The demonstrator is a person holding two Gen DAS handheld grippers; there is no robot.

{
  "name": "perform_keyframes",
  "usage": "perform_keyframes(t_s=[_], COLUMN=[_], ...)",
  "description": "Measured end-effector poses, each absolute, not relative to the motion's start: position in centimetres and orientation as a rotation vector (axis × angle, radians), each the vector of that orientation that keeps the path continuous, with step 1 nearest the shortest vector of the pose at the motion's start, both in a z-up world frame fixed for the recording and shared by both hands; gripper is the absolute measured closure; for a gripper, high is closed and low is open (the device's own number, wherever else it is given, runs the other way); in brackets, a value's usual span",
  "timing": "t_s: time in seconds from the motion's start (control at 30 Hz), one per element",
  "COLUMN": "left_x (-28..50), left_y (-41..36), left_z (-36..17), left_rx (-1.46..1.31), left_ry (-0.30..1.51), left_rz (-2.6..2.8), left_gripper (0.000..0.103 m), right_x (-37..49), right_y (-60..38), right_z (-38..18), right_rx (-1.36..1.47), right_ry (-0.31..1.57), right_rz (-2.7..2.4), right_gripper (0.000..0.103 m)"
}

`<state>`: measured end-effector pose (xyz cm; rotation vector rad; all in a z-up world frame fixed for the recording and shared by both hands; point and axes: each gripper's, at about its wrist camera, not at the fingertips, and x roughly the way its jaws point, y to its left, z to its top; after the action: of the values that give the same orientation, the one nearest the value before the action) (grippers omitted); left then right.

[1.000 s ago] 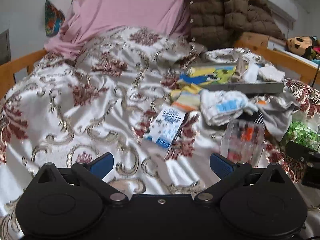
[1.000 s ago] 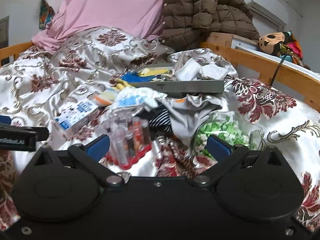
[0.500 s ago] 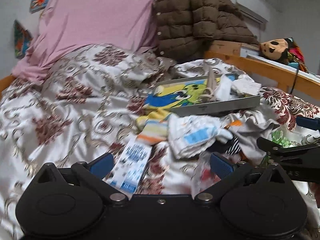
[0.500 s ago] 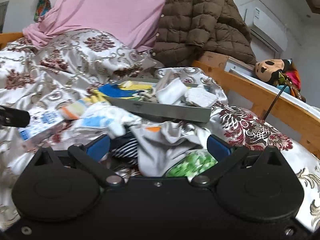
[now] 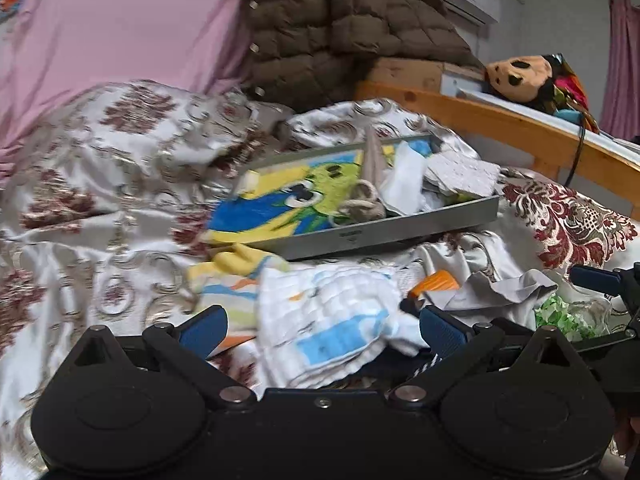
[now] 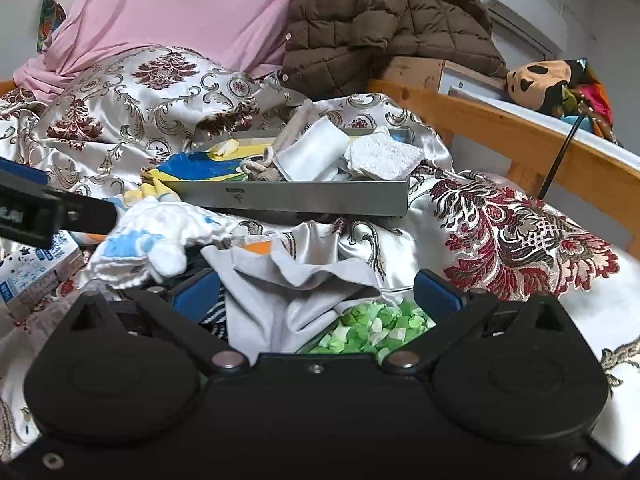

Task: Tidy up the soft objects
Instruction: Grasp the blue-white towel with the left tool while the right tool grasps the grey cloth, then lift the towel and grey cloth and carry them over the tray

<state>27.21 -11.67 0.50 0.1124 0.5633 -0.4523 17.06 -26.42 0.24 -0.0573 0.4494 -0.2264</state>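
My left gripper [image 5: 322,330] is open, its blue fingertips on either side of a white quilted cloth [image 5: 328,320] with a blue patch; I cannot tell if they touch it. That same white cloth [image 6: 160,236] lies left of my right gripper [image 6: 316,294]. The right gripper is open over a crumpled grey cloth [image 6: 288,280], with a dark striped cloth [image 6: 216,316] just beside it. Behind the pile, a grey tray [image 6: 312,200] holds a yellow-blue cartoon cloth [image 5: 288,204], a folded white cloth [image 6: 312,152] and a white sponge-like pad [image 6: 380,156].
A clear container of green paper stars [image 6: 372,324] sits under the right gripper. A blue-and-white box [image 6: 36,272] lies at the left. A brown puffer jacket [image 6: 380,20], a pink sheet [image 6: 180,12], the wooden bed rail [image 6: 520,136] and a plush toy [image 6: 540,80] stand behind.
Both grippers have moved forward and to the right, closer to the cloth pile and tray. The white quilted cloth now lies between the left fingers. The clear case of tubes has left both views.
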Motion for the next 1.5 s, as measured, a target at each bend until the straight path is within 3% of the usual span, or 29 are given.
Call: perform_keyframes(t_s=[0.17, 0.33, 0.47, 0.73, 0.9, 1.03, 1.13, 1.5], left_x=[29.4, 30.6, 31.2, 30.9, 30.3, 29.6, 29.0, 24.8], left_y=[-13.1, -14.4, -14.8, -15.2, -15.1, -14.3, -13.2, -7.3], left_z=[-0.2, -0.7, -1.2, -1.0, -0.9, -0.3, 0.4, 2.5], left_rx=[0.095, 0.113, 0.101, 0.093, 0.124, 0.106, 0.073, -0.073], left_ry=[0.609, 0.643, 0.684, 0.693, 0.681, 0.649, 0.623, 0.565], left_rz=[-0.502, -0.53, -0.529, -0.518, -0.513, -0.491, -0.482, -0.458], left_gripper=[0.011, 0.023, 0.041, 0.07, 0.088, 0.093, 0.094, 0.096], right_x=[18.4, 19.0, 19.1, 19.3, 19.3, 19.3, 19.0, 17.2], right_y=[-27.4, -27.2, -26.9, -26.6, -26.4, -26.7, -27.1, -25.8], right_z=[-0.2, -0.6, -0.5, -0.7, -0.6, -0.4, 0.0, 2.4], right_rx=[-0.017, -0.019, -0.017, -0.04, -0.064, -0.053, -0.019, -0.074], right_ry=[0.484, 0.505, 0.507, 0.524, 0.527, 0.532, 0.507, 0.383], right_rz=[-0.196, -0.199, -0.187, -0.185, -0.188, -0.191, -0.192, -0.177], right_gripper=[0.008, 0.028, 0.036, 0.07, 0.084, 0.097, 0.1, 0.101])
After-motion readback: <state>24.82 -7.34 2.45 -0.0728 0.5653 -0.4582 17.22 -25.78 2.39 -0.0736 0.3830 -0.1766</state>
